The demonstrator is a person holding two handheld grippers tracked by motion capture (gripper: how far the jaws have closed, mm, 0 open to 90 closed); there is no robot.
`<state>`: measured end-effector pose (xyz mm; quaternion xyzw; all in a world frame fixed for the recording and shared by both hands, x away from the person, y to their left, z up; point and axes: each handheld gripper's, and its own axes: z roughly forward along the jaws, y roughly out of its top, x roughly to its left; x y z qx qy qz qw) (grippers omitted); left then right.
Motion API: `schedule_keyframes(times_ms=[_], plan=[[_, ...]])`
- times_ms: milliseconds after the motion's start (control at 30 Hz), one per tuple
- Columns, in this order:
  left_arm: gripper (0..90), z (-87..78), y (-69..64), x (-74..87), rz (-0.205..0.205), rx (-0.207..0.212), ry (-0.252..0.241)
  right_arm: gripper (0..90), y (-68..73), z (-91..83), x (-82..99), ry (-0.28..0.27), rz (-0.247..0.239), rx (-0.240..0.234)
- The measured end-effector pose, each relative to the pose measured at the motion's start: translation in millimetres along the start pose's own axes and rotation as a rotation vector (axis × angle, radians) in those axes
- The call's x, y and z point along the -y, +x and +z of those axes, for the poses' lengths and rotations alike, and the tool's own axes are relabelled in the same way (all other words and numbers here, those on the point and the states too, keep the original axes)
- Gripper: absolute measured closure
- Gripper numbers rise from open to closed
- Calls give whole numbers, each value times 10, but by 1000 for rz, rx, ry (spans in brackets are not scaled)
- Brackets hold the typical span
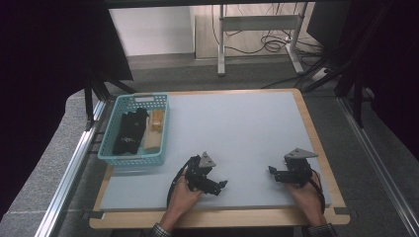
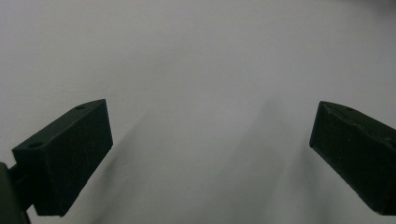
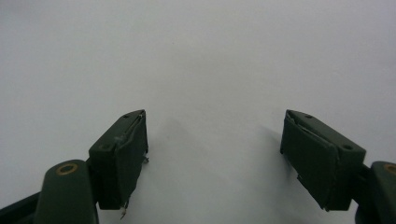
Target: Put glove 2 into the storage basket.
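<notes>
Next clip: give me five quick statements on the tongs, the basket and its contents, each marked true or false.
1. The left tongs are open, with nothing between the jaws. True.
2. The right tongs are shut on a black cloth. False: they are open and empty over the bare mat.
3. The basket sits at the mat's left edge. True.
4. The basket is empty. False: it holds a black cloth and a tan item side by side.
5. The left tongs are reaching into the basket. False: they are over the mat, to the right of the basket.
</notes>
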<state>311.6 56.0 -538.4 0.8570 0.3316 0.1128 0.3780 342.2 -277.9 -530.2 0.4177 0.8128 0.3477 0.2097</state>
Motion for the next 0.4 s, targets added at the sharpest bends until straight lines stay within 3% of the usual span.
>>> schedule_keyframes(times_ms=[133, 400], plan=[[0, 69, -22, 17, 7, -23, 42, 225, 0, 0, 0, 0, 0, 0], [0, 76, -21, 16, 6, -21, 46, 224, 0, -1, 4, 2, 1, -1]])
